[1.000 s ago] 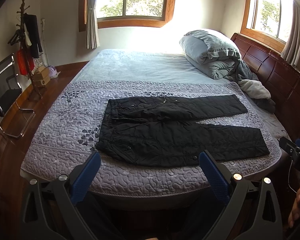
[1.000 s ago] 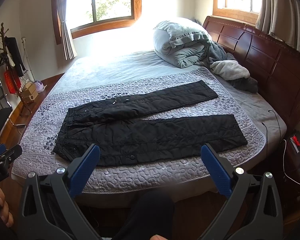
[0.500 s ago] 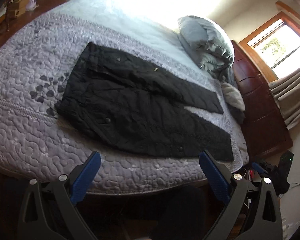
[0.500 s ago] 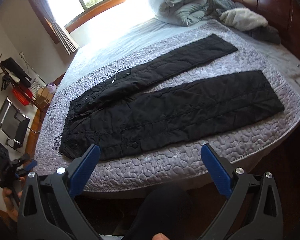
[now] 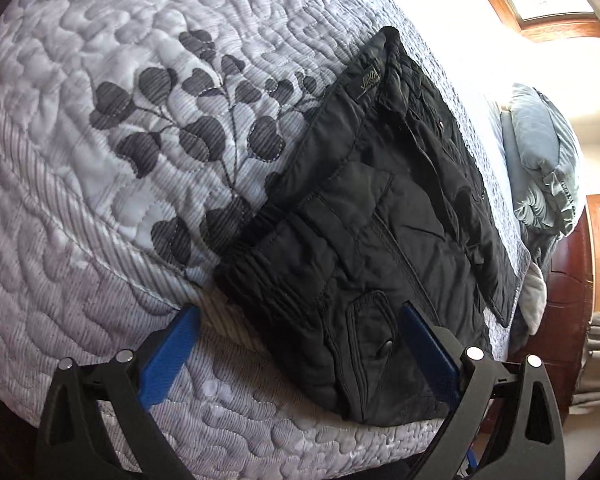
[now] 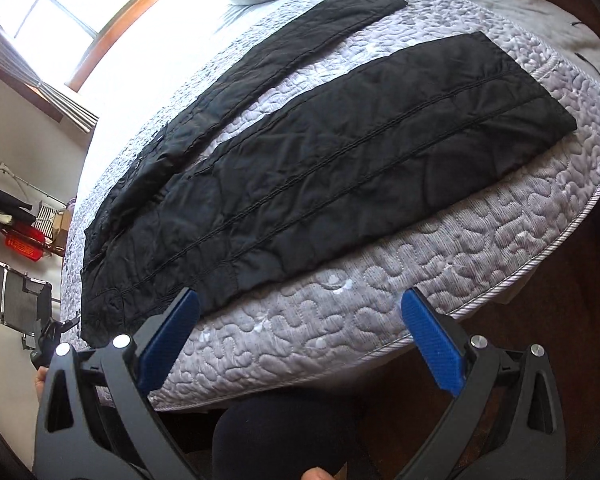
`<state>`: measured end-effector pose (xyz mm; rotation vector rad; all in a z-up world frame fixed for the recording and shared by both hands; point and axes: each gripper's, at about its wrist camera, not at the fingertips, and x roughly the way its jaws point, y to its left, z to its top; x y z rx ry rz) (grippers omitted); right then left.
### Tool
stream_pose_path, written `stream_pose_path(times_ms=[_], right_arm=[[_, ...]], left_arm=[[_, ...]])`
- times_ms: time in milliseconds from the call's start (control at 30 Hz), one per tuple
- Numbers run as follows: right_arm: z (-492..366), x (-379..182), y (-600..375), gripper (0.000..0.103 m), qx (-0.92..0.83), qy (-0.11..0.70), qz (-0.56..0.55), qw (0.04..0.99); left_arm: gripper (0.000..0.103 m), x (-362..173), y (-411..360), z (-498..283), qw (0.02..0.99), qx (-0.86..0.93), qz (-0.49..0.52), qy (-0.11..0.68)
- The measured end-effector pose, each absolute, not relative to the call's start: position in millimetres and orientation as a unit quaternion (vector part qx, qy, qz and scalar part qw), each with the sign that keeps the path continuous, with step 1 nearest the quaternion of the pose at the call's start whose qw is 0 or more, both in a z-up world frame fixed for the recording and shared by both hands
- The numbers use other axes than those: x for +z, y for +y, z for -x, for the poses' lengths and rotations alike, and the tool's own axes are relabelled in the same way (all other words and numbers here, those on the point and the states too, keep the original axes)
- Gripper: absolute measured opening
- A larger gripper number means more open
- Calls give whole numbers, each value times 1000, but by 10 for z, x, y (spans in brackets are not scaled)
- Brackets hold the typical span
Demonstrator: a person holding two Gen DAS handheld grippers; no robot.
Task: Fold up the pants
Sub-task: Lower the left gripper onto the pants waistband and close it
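Black quilted pants (image 6: 340,152) lie flat on a grey quilted bedspread (image 6: 340,340), waist to the left, both legs spread apart to the right. In the left wrist view the waistband and near hip of the pants (image 5: 364,240) are close up. My left gripper (image 5: 300,320) is open and empty, its jaws straddling the near waist corner just above the fabric. My right gripper (image 6: 300,308) is open and empty, hovering over the bedspread at the near edge of the near leg, left finger by the fabric edge.
A bundled grey duvet (image 5: 544,160) lies at the head of the bed by a dark wooden headboard (image 5: 572,280). A chair (image 6: 16,296) and a coat rack (image 6: 12,224) stand on the left. A person's dark-clad leg (image 6: 284,436) is below the bed edge.
Both grippers moved forward and down towards the bed. The left closed in on the waist corner of the pants, the right on the near leg's edge. Both stay open.
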<state>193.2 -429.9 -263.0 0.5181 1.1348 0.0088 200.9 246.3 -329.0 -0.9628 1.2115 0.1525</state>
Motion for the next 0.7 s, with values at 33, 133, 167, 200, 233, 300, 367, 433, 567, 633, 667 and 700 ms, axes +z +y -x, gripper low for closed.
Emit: stream_pose_path(times_ms=[33,133,167,200,233,300,367,433,567,633,667,700], right_arm=[[-1954,-2672,-4384,101,2,532,-253,808],[-2031,-2805,-4782,100,-2,525,-310,793],[-2046,-2848,-4977,100,-17,518,-331,788],[-2054,-2887,-5170,100,-28,510,-352,784],[-2058,-2926,-5379,100,-40,501,-372,780],[-2042,-2989,-5806,100,-70,476,-413,773],[-2044,-3040,-6173,91,-94,456,-438,769],[-2050,-3138,-6476,78,-108,448,-465,756],[-2102,-3282,-6836,81,-133,439,-483,745],[-2126,-3353,-6926,83,-145,439,-488,741],[-2129,-3386,-6967,83,-153,438,-489,738],[-2116,-3426,-7009,83,-159,434,-497,734]], left_arm=[[99,-3268,2422,-2019,714,74,428,550],[84,-3260,2388,-2041,717,95,402,561],[65,-3254,2382,-2043,720,96,393,563],[45,-3249,2356,-2060,723,80,395,562],[45,-3250,2359,-2062,720,80,396,564],[44,-3256,2347,-2086,718,85,397,565],[44,-3302,2370,-2083,716,86,410,558],[44,-3374,2397,-2076,712,86,430,549],[52,-3397,2366,-2072,717,86,437,536],[52,-3382,2331,-2093,720,91,432,535],[52,-3380,2313,-2106,720,95,430,536],[52,-3375,2306,-2111,720,100,432,535]])
